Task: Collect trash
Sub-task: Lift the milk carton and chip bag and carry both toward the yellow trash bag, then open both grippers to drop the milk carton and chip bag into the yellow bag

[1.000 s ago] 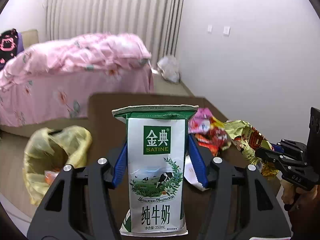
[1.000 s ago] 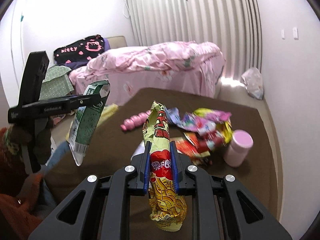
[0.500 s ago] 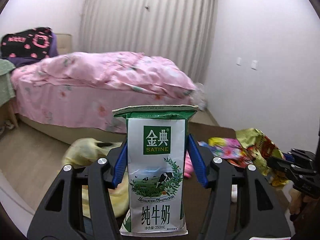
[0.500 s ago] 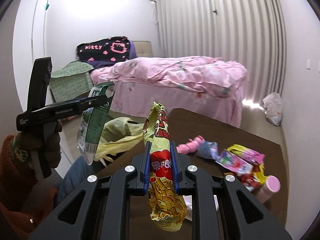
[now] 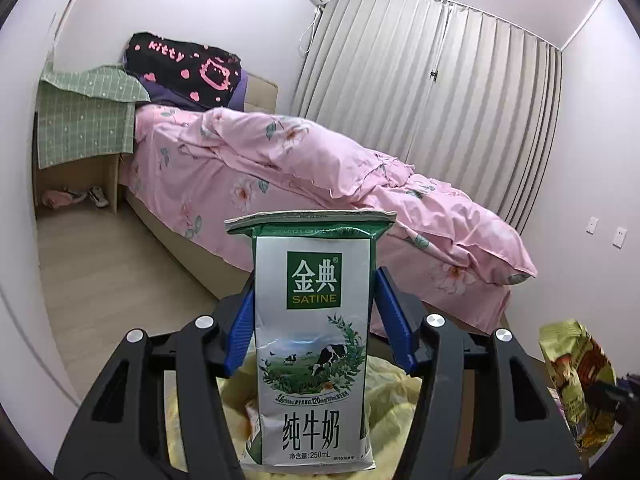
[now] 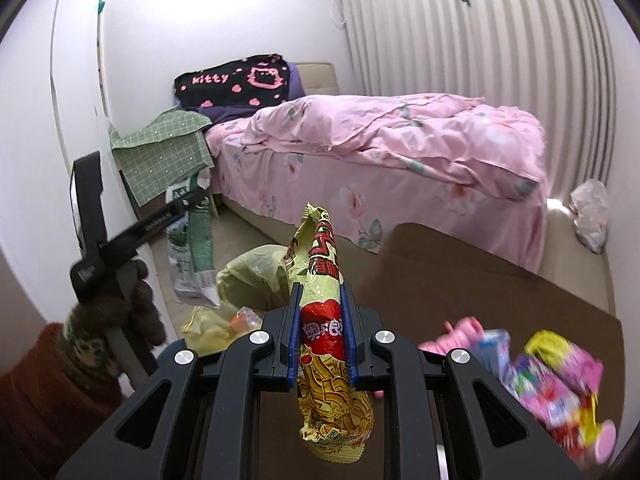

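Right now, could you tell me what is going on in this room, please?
A person is clearing trash, with a gripper in each hand. The left gripper is clamped on a flattened milk carton; the right gripper is shut on a yellow snack wrapper. Both are held near a bin lined with a yellow bag beside the brown table. More wrappers lie on the table, not yet collected.

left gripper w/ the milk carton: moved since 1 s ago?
Yes. In the right wrist view the left gripper and its milk carton have left the brown table and now hang beside the yellow trash bag.
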The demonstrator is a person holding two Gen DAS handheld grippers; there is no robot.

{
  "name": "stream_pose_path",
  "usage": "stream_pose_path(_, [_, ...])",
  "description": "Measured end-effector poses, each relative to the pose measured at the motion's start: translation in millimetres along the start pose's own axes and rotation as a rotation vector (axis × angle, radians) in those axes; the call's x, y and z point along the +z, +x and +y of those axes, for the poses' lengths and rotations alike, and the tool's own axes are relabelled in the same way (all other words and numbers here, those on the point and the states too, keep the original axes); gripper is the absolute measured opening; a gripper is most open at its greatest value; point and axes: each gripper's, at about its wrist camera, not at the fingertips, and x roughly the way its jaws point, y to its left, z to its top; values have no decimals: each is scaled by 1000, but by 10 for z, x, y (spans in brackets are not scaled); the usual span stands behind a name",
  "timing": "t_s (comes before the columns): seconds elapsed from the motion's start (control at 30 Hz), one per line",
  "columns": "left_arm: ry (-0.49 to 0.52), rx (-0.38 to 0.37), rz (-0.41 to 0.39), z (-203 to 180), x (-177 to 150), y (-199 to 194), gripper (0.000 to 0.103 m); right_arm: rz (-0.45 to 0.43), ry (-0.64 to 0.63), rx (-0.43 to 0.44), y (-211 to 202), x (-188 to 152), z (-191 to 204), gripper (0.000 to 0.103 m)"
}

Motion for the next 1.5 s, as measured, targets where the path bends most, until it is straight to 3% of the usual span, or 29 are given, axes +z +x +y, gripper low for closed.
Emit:
stream_pose_path(0.27, [56, 121, 297, 260, -679, 533, 51, 77, 2, 152, 916, 336, 70, 18])
stream_pose_path(0.47, [-32, 66, 324, 421, -676, 510, 51, 173, -38, 223, 1592, 330, 360, 17])
stream_pose_path(0.57, [-134, -18, 319, 484, -594, 480, 51, 184, -21, 210, 1728, 304, 330, 18])
stream_pose_path(0.63, [-171, -71, 247, 450, -382, 422, 51, 181, -4, 202, 1733, 306, 282, 18])
stream_pose_path(0.77, [-176, -108, 157, 298, -167, 407, 51, 168, 14, 185, 1680, 339, 154, 18])
stream_pose_path(1.03, [-191, -144, 142, 246, -172, 462, 51, 129, -5, 167, 1540, 376, 93, 18])
stream_pose_path(1.27, [-195, -101, 117, 305, -180, 428, 51, 127, 4, 191, 1569, 389, 109, 18])
stream_pose_path(1.37, [-189, -34, 143, 362, -230, 373, 51, 127, 19, 233, 1596, 400, 171, 18])
stream_pose_path(1.5, [-207, 41, 117, 477, -186, 208, 54, 174, 45, 273, 1752, 371, 256, 22])
